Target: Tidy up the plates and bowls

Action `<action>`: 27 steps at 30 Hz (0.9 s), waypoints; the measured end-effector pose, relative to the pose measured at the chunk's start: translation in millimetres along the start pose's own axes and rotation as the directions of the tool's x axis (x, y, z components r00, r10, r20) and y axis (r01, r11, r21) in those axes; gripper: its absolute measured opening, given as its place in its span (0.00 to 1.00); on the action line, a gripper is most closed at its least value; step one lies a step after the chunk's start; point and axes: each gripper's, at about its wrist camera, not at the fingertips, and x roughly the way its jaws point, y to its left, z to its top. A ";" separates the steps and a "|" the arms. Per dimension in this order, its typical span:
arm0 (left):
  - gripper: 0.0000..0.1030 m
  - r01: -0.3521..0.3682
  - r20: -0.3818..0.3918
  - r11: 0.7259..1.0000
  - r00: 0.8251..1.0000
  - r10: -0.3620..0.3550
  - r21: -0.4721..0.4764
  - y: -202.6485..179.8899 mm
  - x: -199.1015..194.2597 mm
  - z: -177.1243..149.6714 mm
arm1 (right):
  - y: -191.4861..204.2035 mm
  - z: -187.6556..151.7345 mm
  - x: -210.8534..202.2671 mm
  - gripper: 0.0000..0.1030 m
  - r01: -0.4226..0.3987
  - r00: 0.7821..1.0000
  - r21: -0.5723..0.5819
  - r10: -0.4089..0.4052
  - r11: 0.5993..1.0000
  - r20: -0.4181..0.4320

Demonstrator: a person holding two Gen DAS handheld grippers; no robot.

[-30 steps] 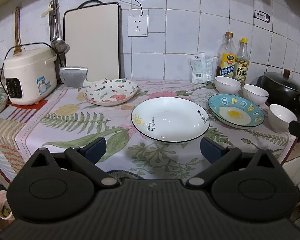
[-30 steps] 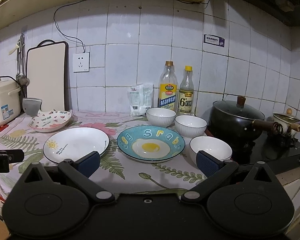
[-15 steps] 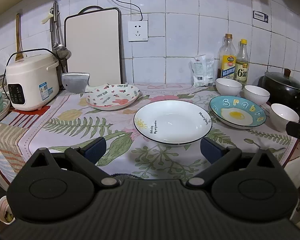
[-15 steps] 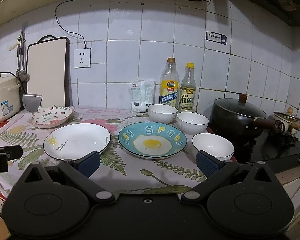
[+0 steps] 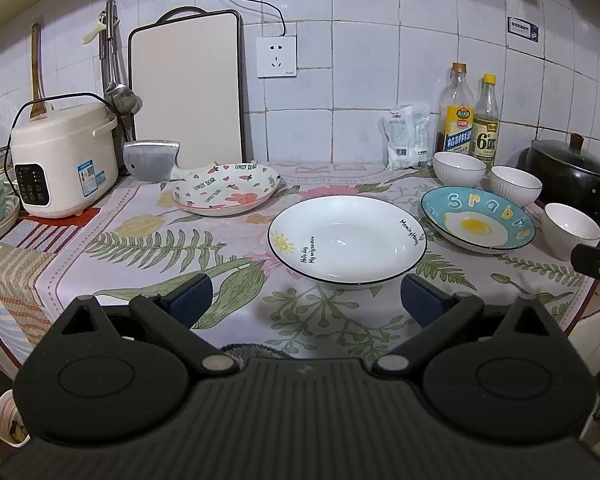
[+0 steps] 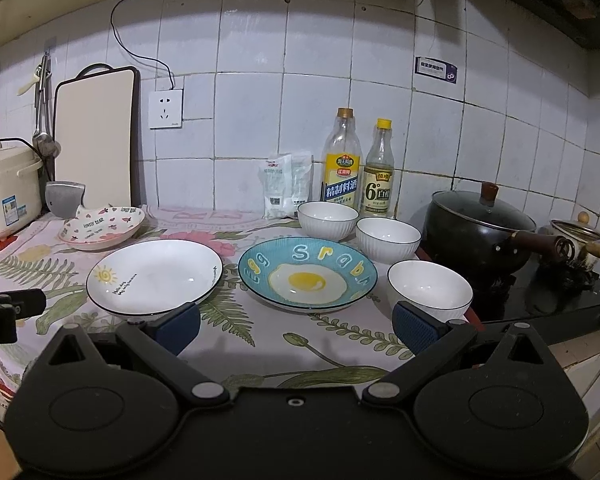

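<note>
left gripper [image 5: 306, 296] held spread wide at the near edge of the counter, blue-padded fingers [image 5: 190, 294] gripping nothing, hovering just short of the white round plate with a black rim and small sun drawing [image 5: 346, 238]. right gripper [image 6: 296, 322] likewise wide apart and empty, poised at the near edge in front of the blue round plate with a fried-egg picture [image 6: 307, 274].

across the floral-patterned tablecloth [image 5: 148, 248], three plates in a loose row: far left, the pink-and-white plate with hearts and a rabbit print [image 5: 226, 189], propped against the steel cleaver blade [image 5: 151, 160]; in the middle, the white plate; to the right, the blue egg plate, just beside it and apart.

three white ribbed bowls behind and right of the egg plate: one far [image 6: 328, 220], one in the middle [image 6: 388, 239], one nearest [image 6: 430, 290], sitting by the right finger pad. none stacked, all upright and separate.

along the tiled wall: cream rice cooker [image 5: 62, 160] at far left, cream cutting board [image 5: 186, 84] leaning upright, two glass bottles with yellow caps [image 6: 358, 168], black lidded pot [image 6: 482, 216] on the stove at right.
</note>
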 end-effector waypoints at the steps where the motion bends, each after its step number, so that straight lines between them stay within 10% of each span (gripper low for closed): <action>1: 0.99 0.000 0.000 1.000 1.000 0.000 0.000 0.0 0.0 0.1 | 0.0 0.0 0.1 1.00 0.001 1.000 0.000 -0.001 1.000 0.000; 27: 0.99 -0.006 0.019 0.999 1.000 0.005 0.032 5.1 10.4 28.2 | -3.3 18.4 32.4 1.00 -0.047 0.998 0.005 0.047 0.999 -0.033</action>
